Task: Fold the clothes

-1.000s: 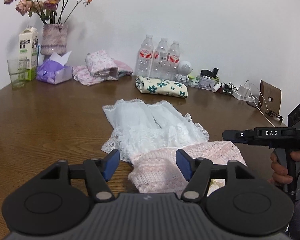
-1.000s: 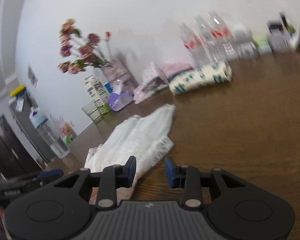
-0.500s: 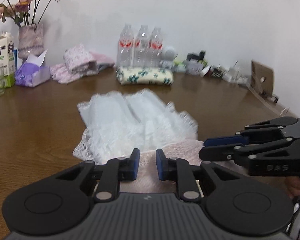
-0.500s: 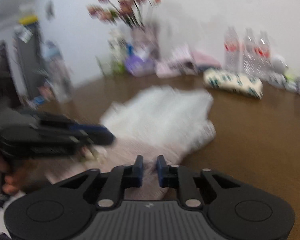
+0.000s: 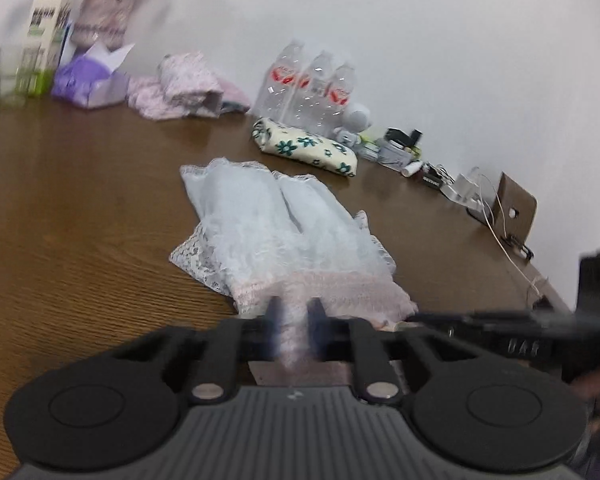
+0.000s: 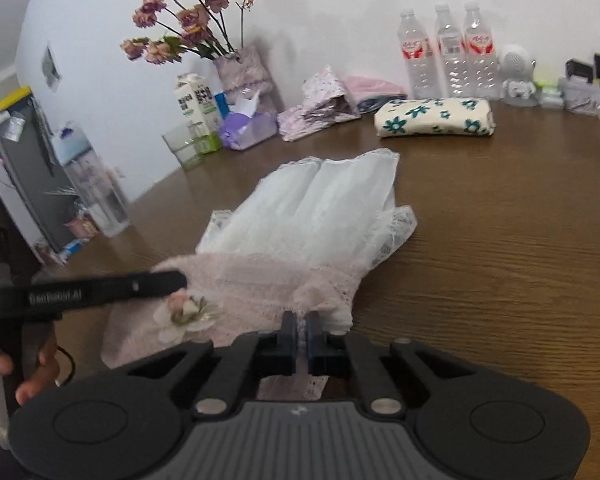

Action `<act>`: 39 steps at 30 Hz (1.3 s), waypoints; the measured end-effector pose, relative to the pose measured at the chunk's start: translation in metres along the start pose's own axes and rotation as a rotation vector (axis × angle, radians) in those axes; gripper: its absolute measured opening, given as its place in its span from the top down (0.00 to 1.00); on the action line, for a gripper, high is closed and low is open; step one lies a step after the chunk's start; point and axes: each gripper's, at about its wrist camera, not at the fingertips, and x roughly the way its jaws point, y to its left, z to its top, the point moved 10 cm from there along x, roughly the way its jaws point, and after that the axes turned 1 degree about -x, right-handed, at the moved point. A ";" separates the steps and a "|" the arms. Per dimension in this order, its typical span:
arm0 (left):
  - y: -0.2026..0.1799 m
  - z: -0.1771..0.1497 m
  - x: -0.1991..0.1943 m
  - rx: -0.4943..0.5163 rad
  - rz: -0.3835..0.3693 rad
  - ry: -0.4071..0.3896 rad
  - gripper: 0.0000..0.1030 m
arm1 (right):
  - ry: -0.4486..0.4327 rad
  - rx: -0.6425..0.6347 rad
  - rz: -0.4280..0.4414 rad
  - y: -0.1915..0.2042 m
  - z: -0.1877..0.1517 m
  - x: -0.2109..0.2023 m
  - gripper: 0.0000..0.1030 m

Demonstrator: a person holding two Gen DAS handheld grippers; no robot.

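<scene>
Pink lace and white tulle, a small frilly dress point(image 6: 300, 240), spread flat on the brown wood-grain table point(image 6: 500, 240), skirt hem at the far end, bodice nearest both claws. Left gripper point(image 5: 294, 316) down at the near edge of the pink bodice, jaws closing, pink lace bunched between them and blurred. Right gripper point(image 6: 299, 334) on the other near corner, pads pinched all but together on a thin fold of white lace trim. Just left of the right claw, a fabric flower rosette point(image 6: 186, 312) on the bodice, with the other tool's black finger above it.

Step in hand, by the look of it: securing both near corners, the grab before the first fold. Not yet lifted; cloth flat ahead of both claws.

Next move probably calls for raising both corners together, level, and carrying them forward over the skirt toward the far hem. Light, slippery tulle, so likely to drag or bunch if one side leads.

Well beyond the claws, along the wall: a folded cream cloth with teal flowers point(image 6: 434, 118), three clear water bottles point(image 6: 446, 52), well out of the way.
</scene>
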 end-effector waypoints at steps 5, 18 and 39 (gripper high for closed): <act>0.000 -0.008 0.011 0.035 0.007 0.029 0.78 | 0.002 -0.065 -0.075 0.004 -0.002 -0.006 0.90; -0.019 -0.004 0.020 0.342 0.066 0.035 0.63 | 0.052 -0.351 -0.063 0.039 0.012 0.036 0.87; -0.070 -0.080 -0.020 1.175 -0.238 0.093 0.13 | 0.085 -0.965 0.324 0.073 -0.034 -0.024 0.89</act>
